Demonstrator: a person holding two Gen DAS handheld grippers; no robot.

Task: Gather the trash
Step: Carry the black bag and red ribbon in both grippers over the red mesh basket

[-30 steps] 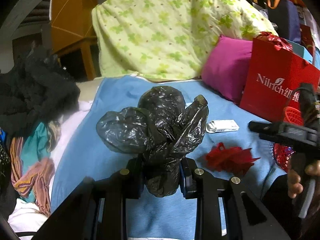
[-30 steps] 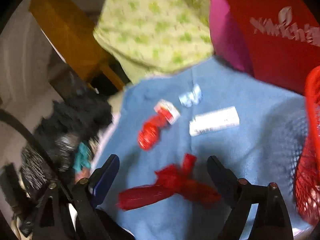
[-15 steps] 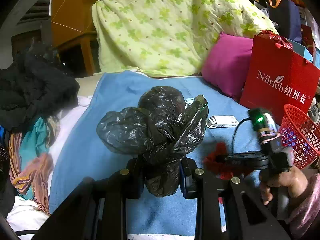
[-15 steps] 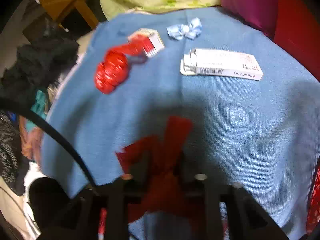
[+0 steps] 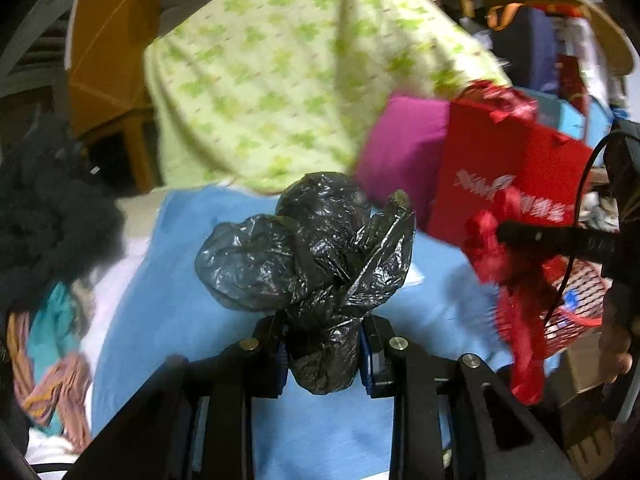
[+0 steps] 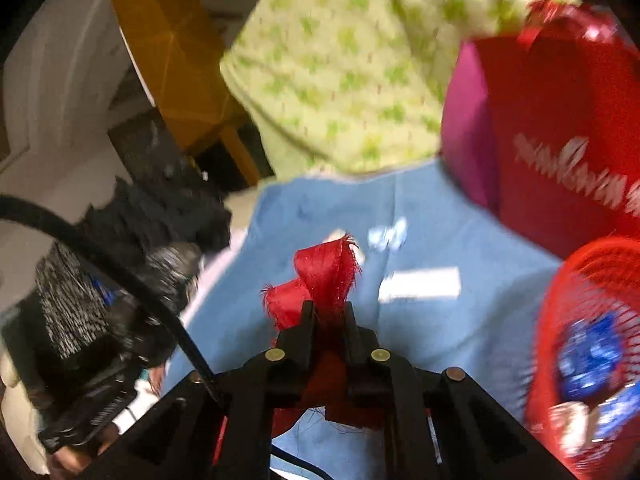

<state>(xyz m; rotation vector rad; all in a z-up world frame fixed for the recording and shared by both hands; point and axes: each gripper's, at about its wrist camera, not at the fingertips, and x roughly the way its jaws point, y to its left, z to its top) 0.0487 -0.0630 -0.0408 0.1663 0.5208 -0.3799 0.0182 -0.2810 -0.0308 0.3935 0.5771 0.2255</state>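
Red ribbon [image 6: 324, 276], frayed at its ends, sits pinched in the right claw [image 6: 329, 320] above a bed spread with a blue blanket [image 6: 432, 328]; a second earlier this claw stood wide over the ribbon lying flat on the blanket, and it has since clenched on it and lifted it clear. The left claw [image 5: 323, 344] is clenched on the neck of a crumpled black bin bag [image 5: 312, 256], whose bulk blocks much of the left camera's view of the blanket, just as it did a second ago. From that side the ribbon dangles in front of a red paper bag [image 5: 496, 168] and a red mesh basket [image 5: 580, 300]. A white carton [image 6: 420, 284] and a small pale blue bow [image 6: 386, 236] lie on the blanket beyond the ribbon. A magenta cushion [image 5: 400, 140] and a green flowered quilt [image 5: 280, 80] stand behind, dark clothes [image 5: 52, 208] heaped to the left. Both views are blurred.
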